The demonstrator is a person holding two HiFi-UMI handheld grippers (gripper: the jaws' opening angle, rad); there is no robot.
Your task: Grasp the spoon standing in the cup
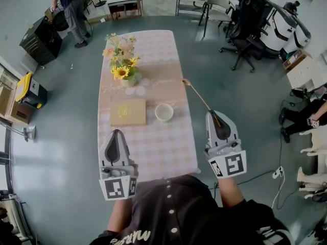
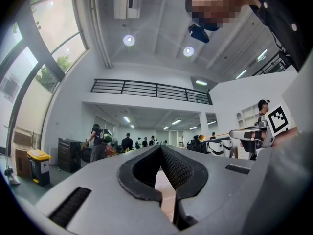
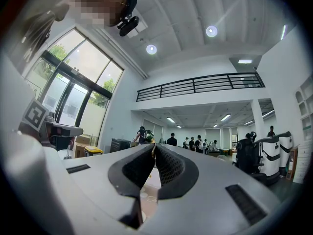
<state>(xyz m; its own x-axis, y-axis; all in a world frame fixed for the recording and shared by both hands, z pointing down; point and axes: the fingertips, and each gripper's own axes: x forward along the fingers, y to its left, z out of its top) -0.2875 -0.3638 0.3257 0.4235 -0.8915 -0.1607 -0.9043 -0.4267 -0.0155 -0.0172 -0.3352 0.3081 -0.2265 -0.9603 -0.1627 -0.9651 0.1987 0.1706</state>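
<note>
Big open hall, grey floor, office chairs [image 1: 245, 19] and people at the far end. Long counter [image 1: 153, 152] with a checked cloth runs away from me.

On it: vase of flowers [image 1: 121, 60] at the far part, flat tan board [image 1: 128, 112] mid-way, white cup [image 1: 164, 112] just right of the board, not touching it.

Right hand-held gripper [image 1: 213, 114] sits off the counter's right edge, jaws pressed together on the spoon [image 1: 199, 97]. Thin handle pinched at the tips; the rest sticks out ahead and slants left. Its far end is at the counter's right edge, level with the vase. Spoon is apart from the cup, which sits left of it. Right gripper view [image 3: 153, 147] confirms the tips meet, with a thin yellowish sliver between them.

Left hand-held gripper [image 1: 116, 132] is over the near left part of the counter, short of the board. Left gripper view [image 2: 160, 148] shows jaw tips touching with nothing pinched; only cloth shows through the gap lower down.
</note>
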